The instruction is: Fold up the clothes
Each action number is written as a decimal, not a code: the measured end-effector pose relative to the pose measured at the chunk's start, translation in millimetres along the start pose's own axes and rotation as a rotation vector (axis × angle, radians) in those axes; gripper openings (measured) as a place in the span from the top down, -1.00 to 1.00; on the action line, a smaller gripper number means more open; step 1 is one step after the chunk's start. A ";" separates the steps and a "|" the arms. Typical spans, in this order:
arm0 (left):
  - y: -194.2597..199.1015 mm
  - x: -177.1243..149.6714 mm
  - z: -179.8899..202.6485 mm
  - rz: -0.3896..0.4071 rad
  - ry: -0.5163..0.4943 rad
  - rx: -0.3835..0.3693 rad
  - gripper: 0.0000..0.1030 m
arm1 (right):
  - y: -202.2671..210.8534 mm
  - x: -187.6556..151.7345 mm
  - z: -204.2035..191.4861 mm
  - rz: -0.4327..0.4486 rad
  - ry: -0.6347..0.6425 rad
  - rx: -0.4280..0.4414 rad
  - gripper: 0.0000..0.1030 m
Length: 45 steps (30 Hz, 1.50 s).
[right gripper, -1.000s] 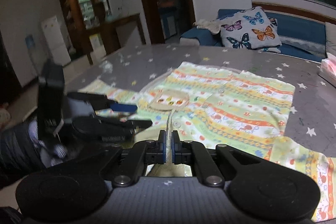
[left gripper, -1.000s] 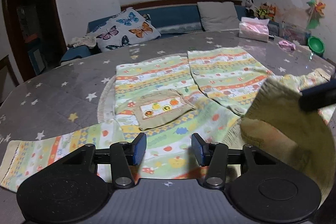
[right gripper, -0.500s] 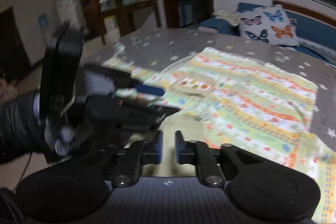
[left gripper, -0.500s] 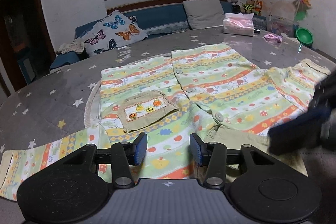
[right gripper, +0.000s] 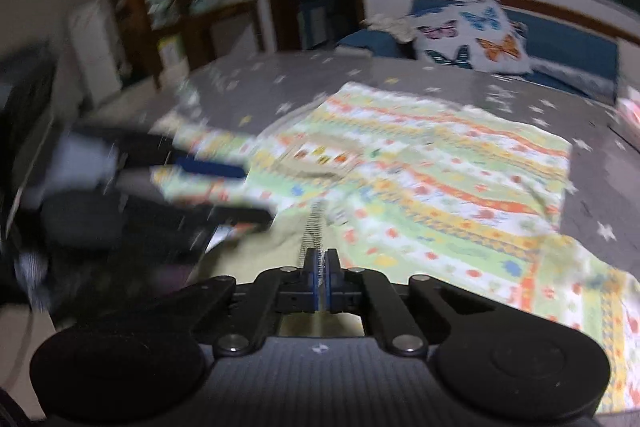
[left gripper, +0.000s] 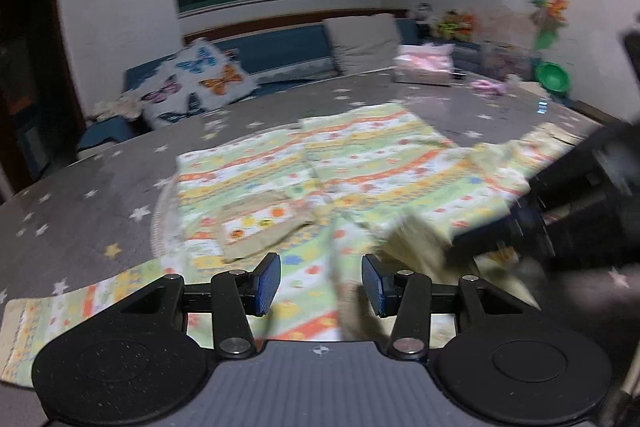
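Note:
A child's green, orange and yellow patterned shirt lies spread on the grey star-print table, with a tan chest pocket. My left gripper is open over the shirt's near hem. My right gripper is shut on the shirt's hem edge, lifting a tan-lined flap. The right gripper shows as a dark blurred shape at the right of the left wrist view. The left gripper shows blurred at the left of the right wrist view. The shirt fills the right wrist view.
A butterfly cushion and a beige pillow lie on the blue sofa behind the table. A pink tissue pack and a green bowl stand at the table's far right. A doorway and cabinets are to the left.
My right gripper, open half a second ago, has closed on the hem and lifted the flap. My left gripper has stayed open and moved a little over the hem.

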<state>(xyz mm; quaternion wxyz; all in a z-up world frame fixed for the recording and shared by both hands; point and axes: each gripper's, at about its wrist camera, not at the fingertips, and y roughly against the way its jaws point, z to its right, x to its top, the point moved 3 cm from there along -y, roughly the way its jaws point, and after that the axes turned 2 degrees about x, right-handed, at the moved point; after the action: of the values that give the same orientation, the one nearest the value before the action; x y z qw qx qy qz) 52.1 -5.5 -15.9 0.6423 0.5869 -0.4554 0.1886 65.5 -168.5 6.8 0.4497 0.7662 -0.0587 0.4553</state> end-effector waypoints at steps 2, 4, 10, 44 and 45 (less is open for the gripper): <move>1.4 -2.1 11.2 -0.004 -0.034 -0.039 0.06 | 7.6 3.6 9.6 0.021 -0.046 0.003 0.97; -0.5 -3.8 17.6 -0.002 -0.059 -0.028 0.02 | 12.1 6.3 16.8 0.039 -0.079 0.003 0.97; -8.7 1.3 -18.8 -0.006 0.114 0.054 0.24 | 19.3 7.0 16.7 0.069 -0.101 0.022 0.97; -30.0 -2.7 43.2 -0.069 -0.169 -0.155 0.41 | 16.5 7.5 18.8 0.101 -0.147 0.036 0.97; -30.6 -3.4 42.5 -0.072 -0.164 -0.156 0.39 | 17.5 6.8 19.2 0.102 -0.146 0.035 0.97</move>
<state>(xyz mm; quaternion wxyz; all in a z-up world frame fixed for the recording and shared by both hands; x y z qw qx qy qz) 58.7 -51.2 -40.9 0.6529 0.5646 -0.4983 0.0810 73.1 -190.8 19.5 0.4070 0.8010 -0.1222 0.4216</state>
